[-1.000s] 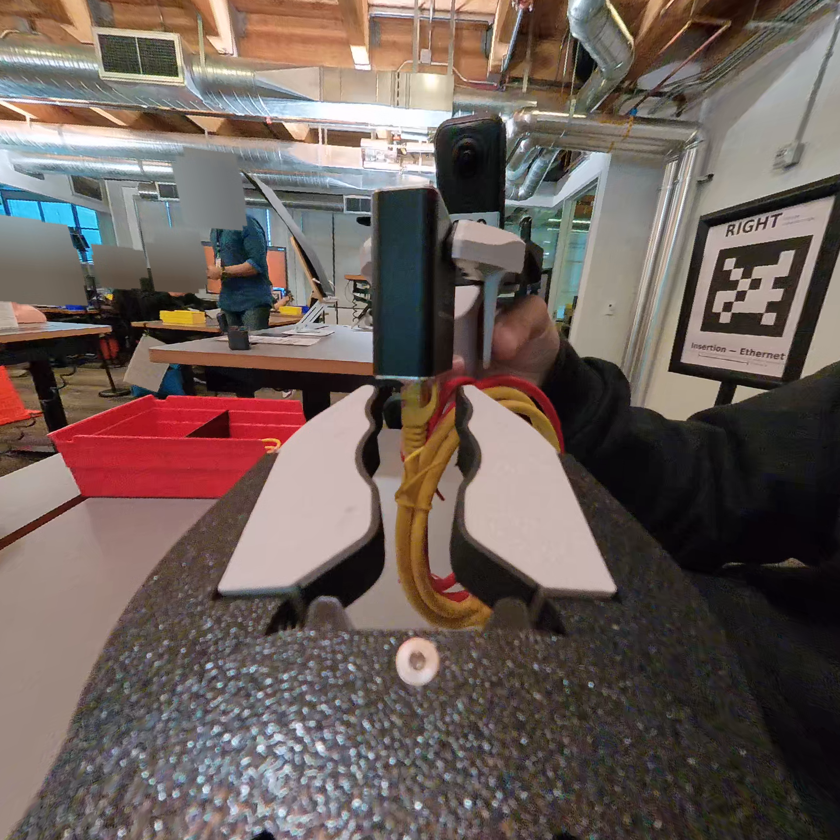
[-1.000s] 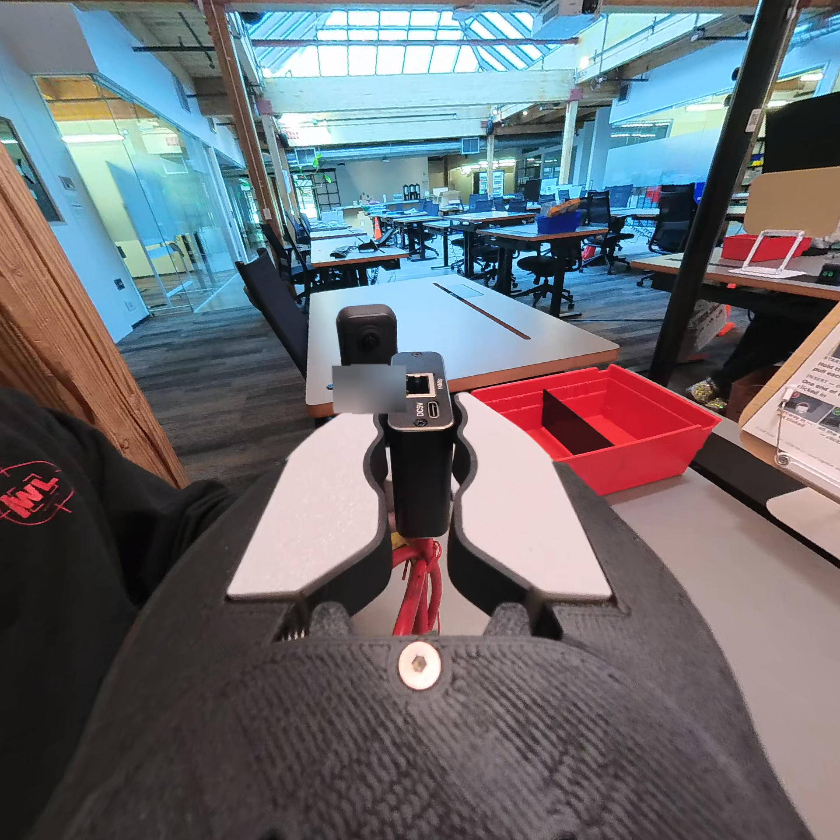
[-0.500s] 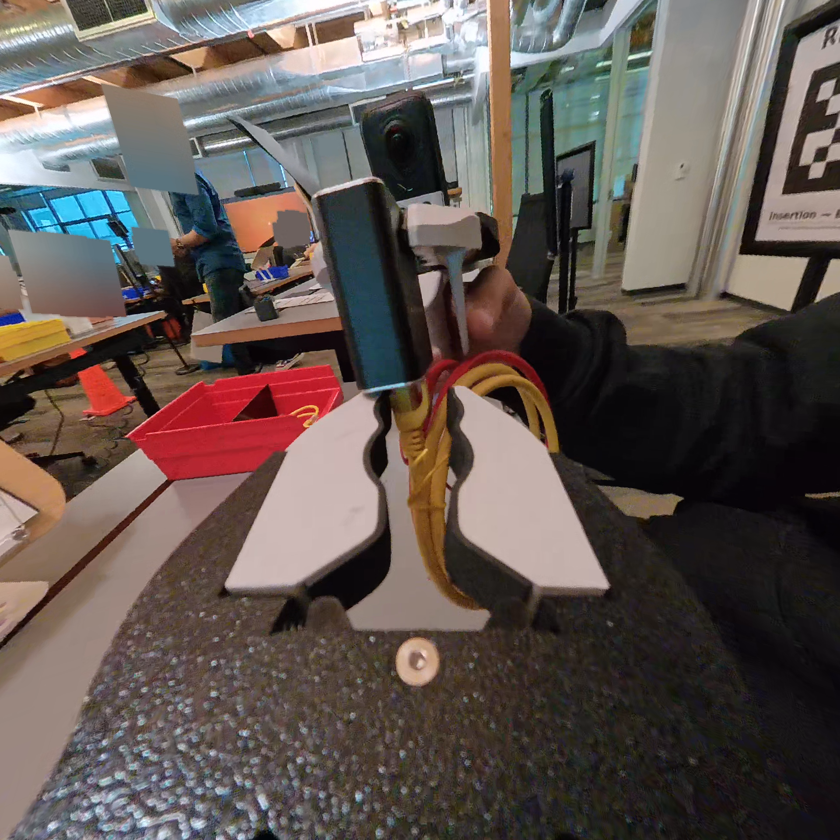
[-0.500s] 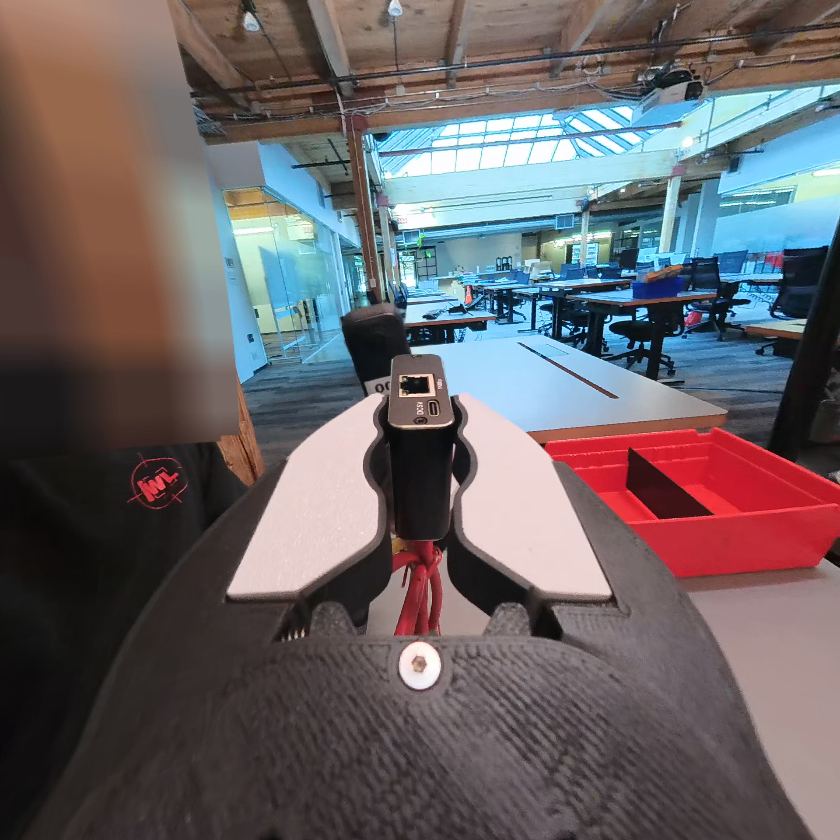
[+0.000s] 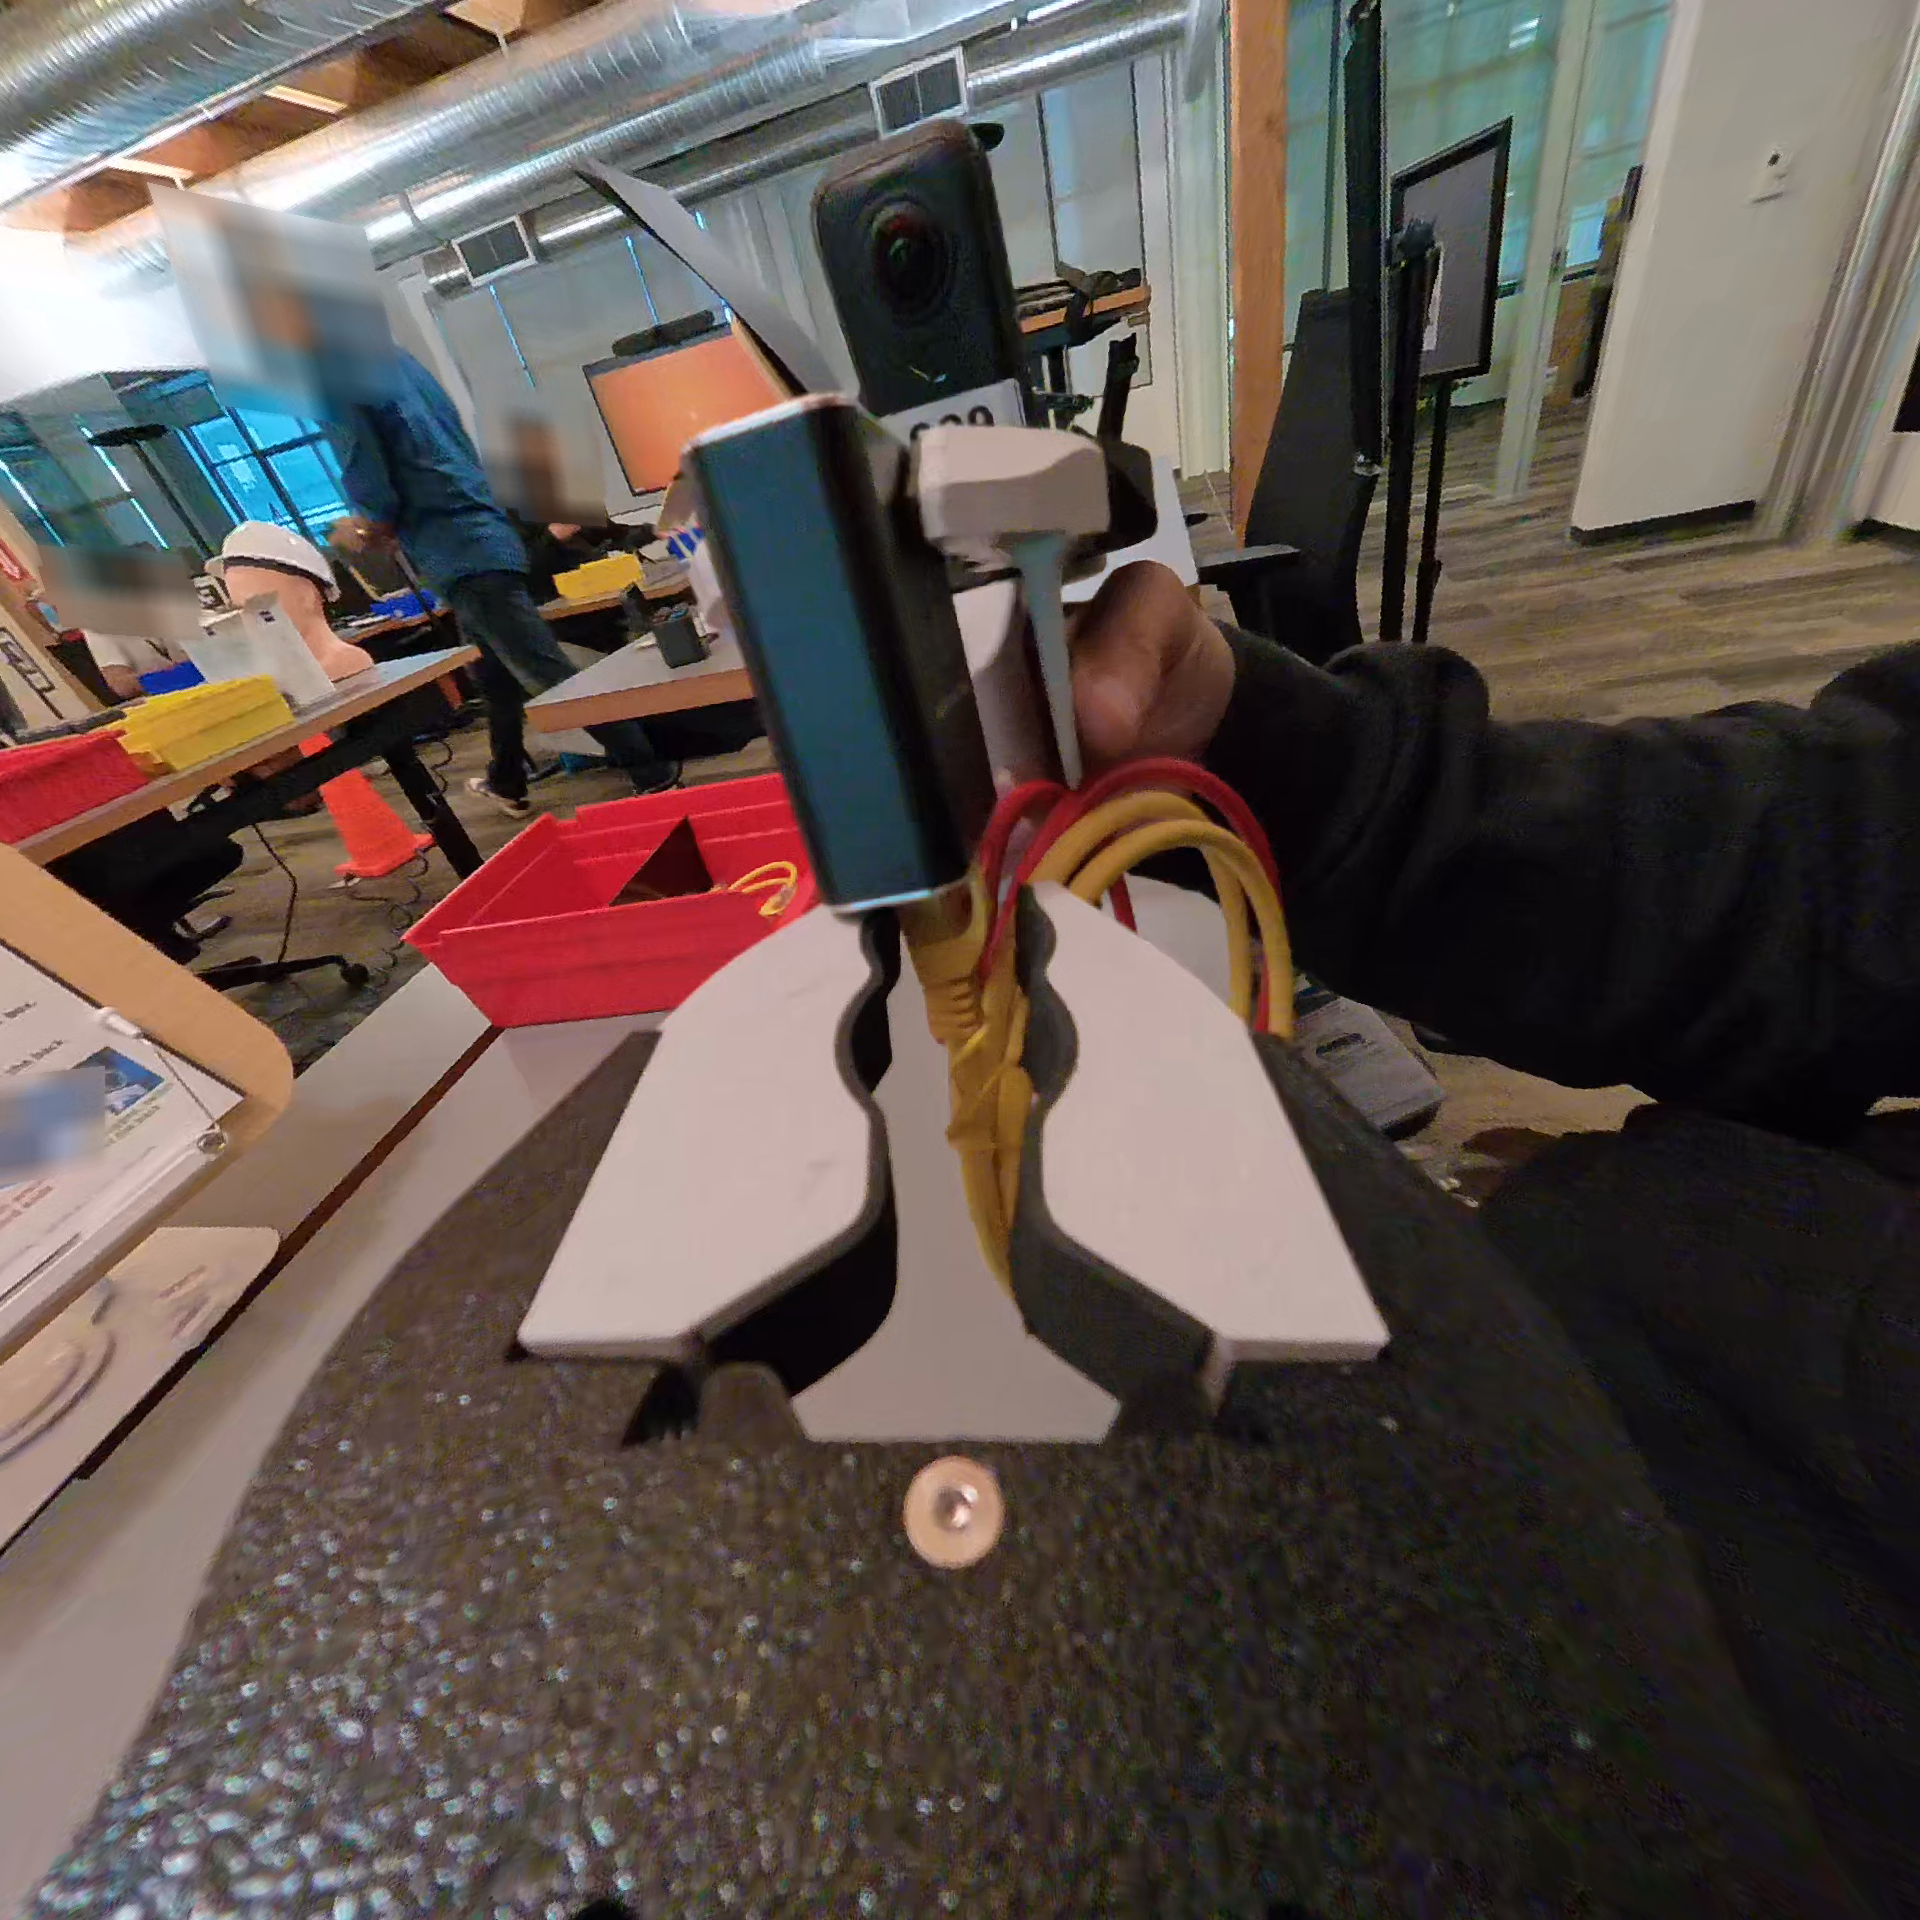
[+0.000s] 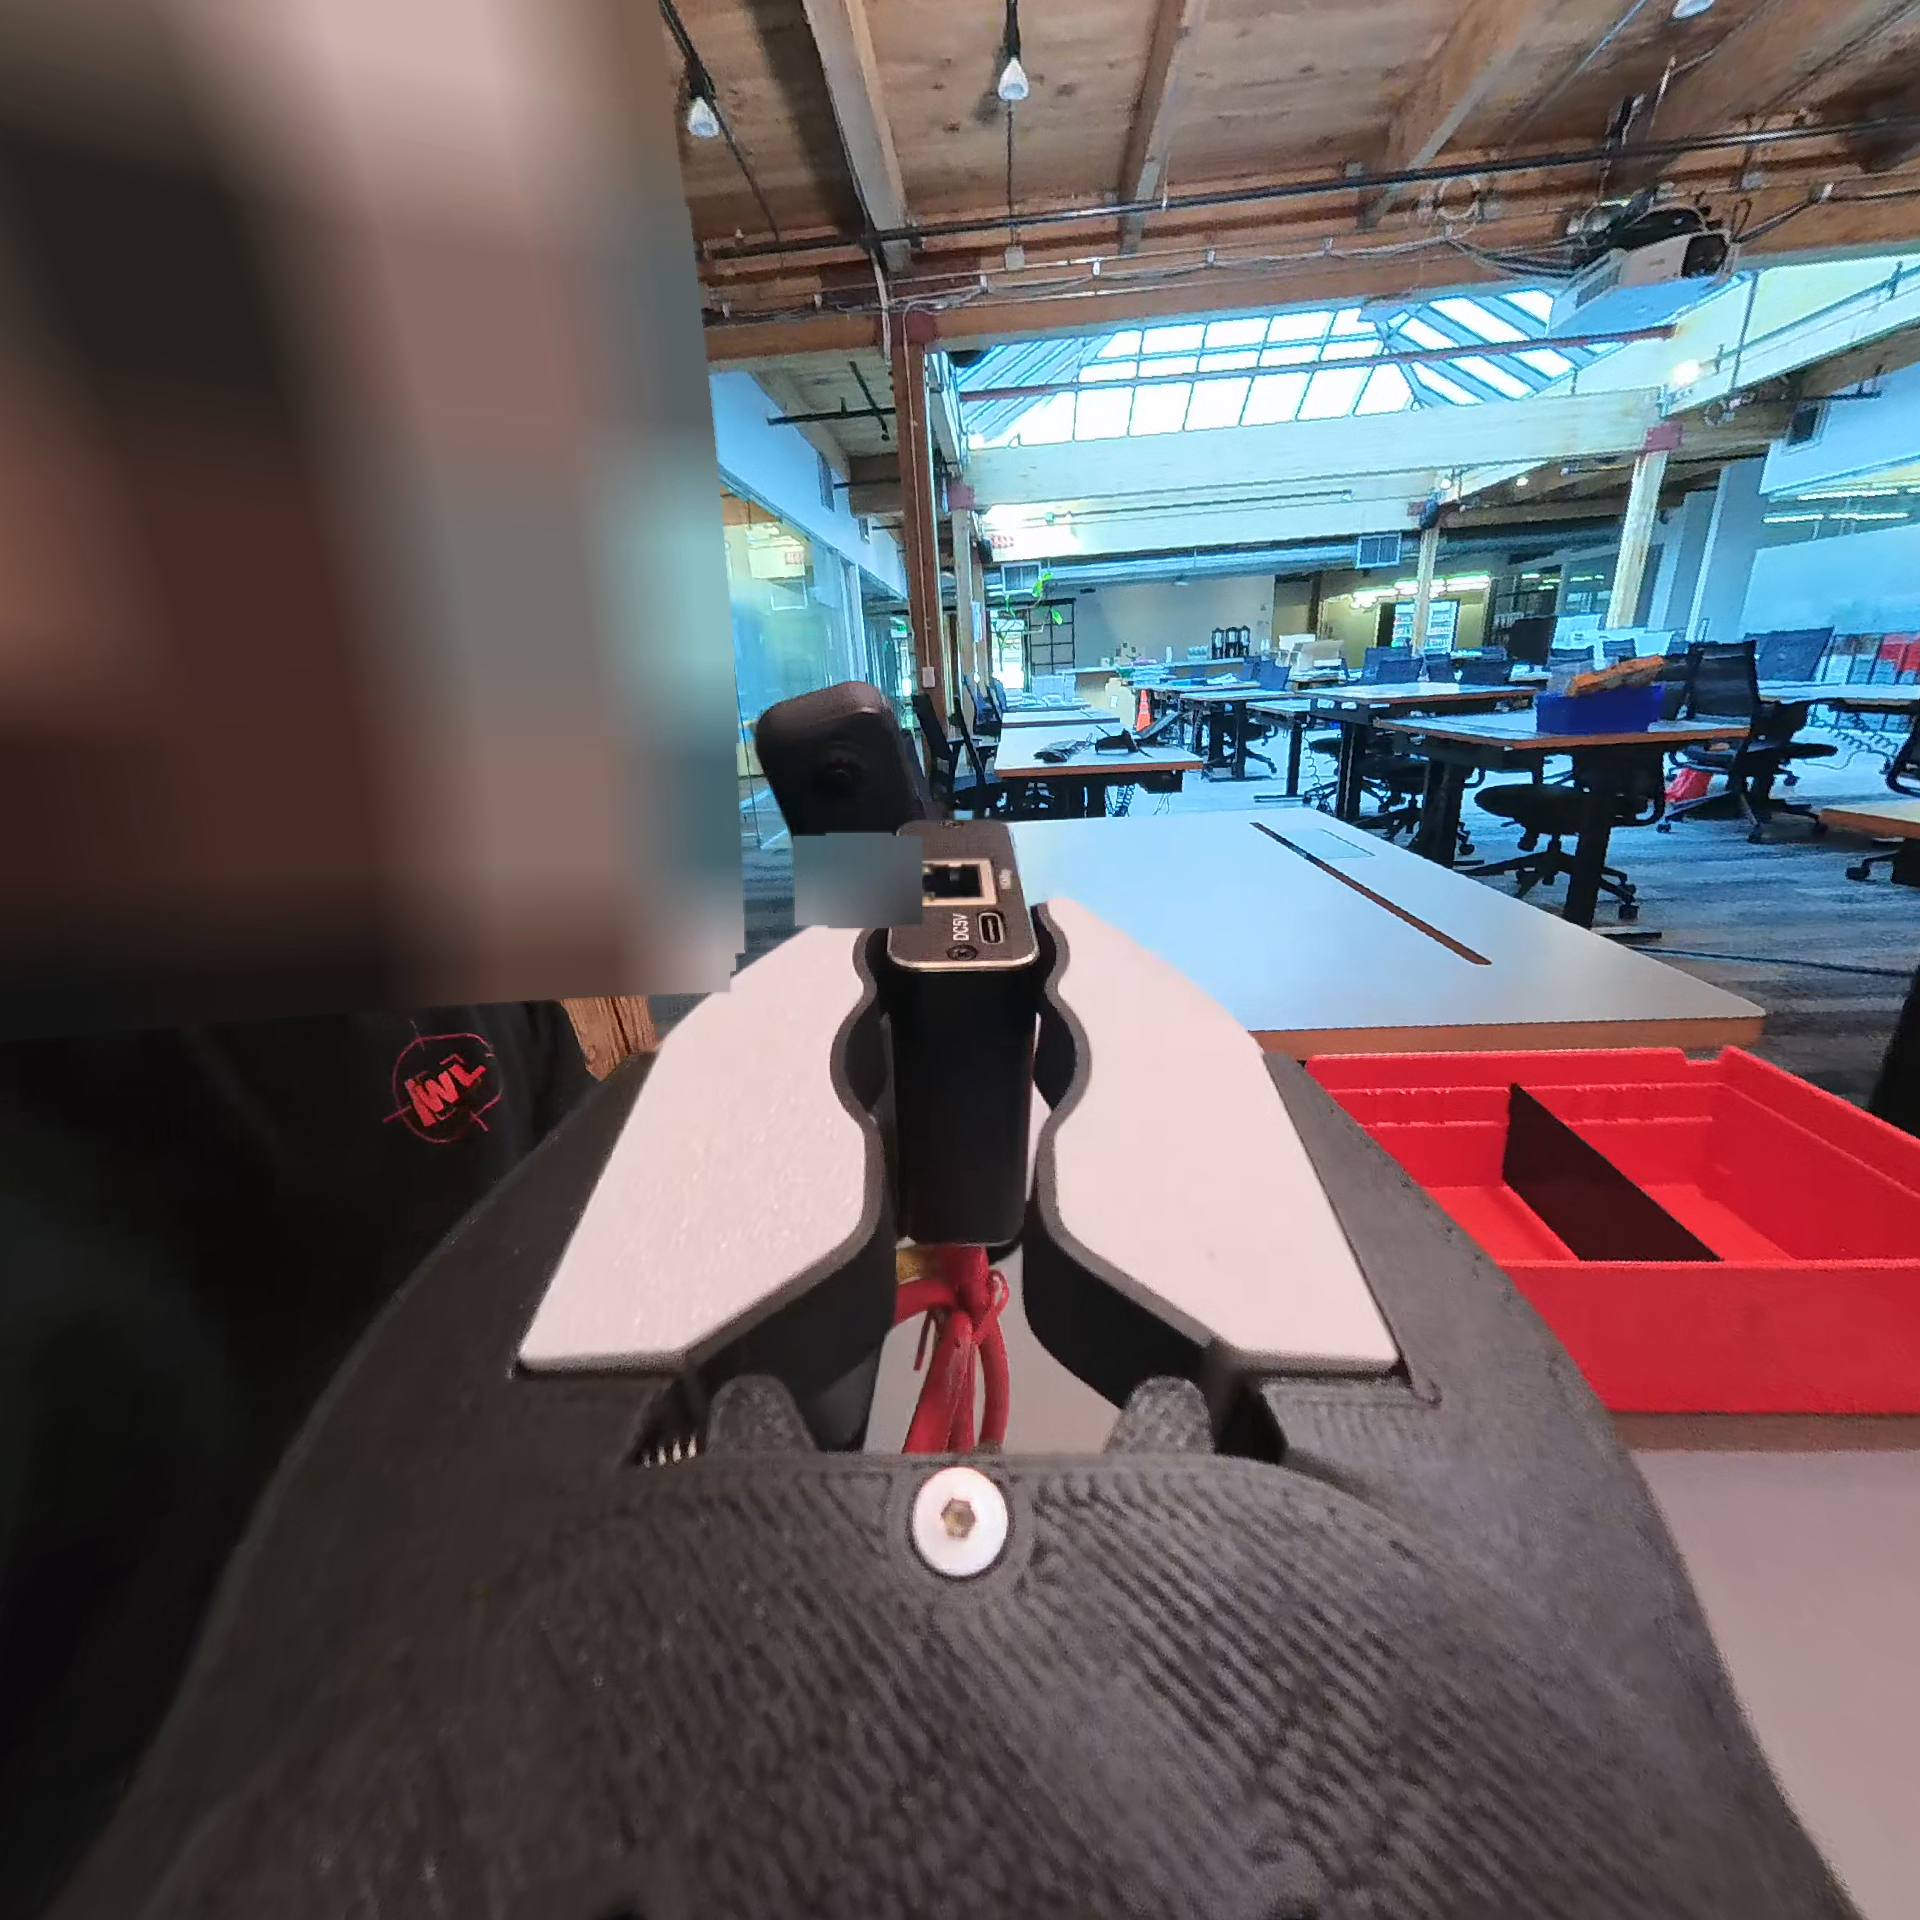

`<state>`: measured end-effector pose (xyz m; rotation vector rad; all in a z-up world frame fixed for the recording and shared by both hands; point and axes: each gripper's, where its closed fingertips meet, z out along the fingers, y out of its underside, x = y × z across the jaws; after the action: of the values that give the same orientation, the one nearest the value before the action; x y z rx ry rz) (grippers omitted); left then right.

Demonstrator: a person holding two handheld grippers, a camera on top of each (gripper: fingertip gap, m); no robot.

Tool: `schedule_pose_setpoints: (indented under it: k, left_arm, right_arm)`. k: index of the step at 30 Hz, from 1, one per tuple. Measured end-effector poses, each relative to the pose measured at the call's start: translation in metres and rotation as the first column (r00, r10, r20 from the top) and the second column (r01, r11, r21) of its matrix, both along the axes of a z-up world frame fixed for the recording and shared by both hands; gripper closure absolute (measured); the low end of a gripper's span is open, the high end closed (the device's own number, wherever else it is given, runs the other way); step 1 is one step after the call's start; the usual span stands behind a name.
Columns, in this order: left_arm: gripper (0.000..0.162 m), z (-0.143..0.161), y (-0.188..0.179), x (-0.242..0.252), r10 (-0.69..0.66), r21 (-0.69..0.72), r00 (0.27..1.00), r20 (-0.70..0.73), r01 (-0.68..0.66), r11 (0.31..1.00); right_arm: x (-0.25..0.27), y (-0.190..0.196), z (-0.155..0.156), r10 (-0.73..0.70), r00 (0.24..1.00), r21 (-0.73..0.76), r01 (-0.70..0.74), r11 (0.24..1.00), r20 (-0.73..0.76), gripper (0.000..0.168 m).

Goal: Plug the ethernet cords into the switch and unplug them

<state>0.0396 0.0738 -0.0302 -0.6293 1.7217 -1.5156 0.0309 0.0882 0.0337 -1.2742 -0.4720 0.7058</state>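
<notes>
The black switch (image 6: 961, 1091) stands upright, clamped in my right gripper (image 6: 961, 935), with its end ports facing up. It also shows in the left wrist view (image 5: 842, 665), held by the right gripper (image 5: 997, 488) and a hand (image 5: 1143, 665). A yellow ethernet cord (image 5: 971, 1029) is plugged into its lower end, along with red cords (image 6: 961, 1351). My left gripper (image 5: 956, 935) sits just under the switch. Its jaws stand a little apart around the yellow cord, which lies against the right finger (image 5: 1164, 1122).
A red divided bin (image 5: 582, 935) stands on the grey table (image 5: 312, 1195) beyond the grippers, with another yellow cord (image 5: 769, 883) in it; it also shows in the right wrist view (image 6: 1662, 1299). A wooden sign board (image 5: 104, 1091) stands at left. A dark sleeve (image 5: 1558, 883) crosses the right side. There is about 6 centimetres between the tips of the two grippers.
Both grippers and the switch have turned together, so the background has swung. The left jaws have narrowed slightly around the yellow cord. The right gripper still holds the switch.
</notes>
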Motion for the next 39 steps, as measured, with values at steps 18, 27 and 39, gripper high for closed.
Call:
schedule_pose_setpoints:
  k: [18, 27, 39]
  left_arm:
    - [0.147, -0.008, -0.004, -0.004, -0.088, -0.061, 0.992, -0.087, 0.083, 0.995]
    - [0.147, -0.008, -0.003, -0.004, -0.116, -0.053, 0.991, -0.061, 0.113, 0.992]
    - [0.148, -0.017, -0.001, -0.002, -0.265, -0.168, 0.961, -0.078, 0.250, 0.954]
  right_arm:
    - [-0.018, 0.003, -0.008, -0.006, 0.990, -0.056, 0.014, 0.998, 0.140, 0.142]
    - [-0.020, 0.005, -0.009, -0.030, 0.984, -0.063, 0.041, 0.997, 0.174, 0.143]
    - [-0.020, 0.011, -0.020, -0.112, 0.939, -0.102, 0.153, 0.983, 0.326, 0.143]
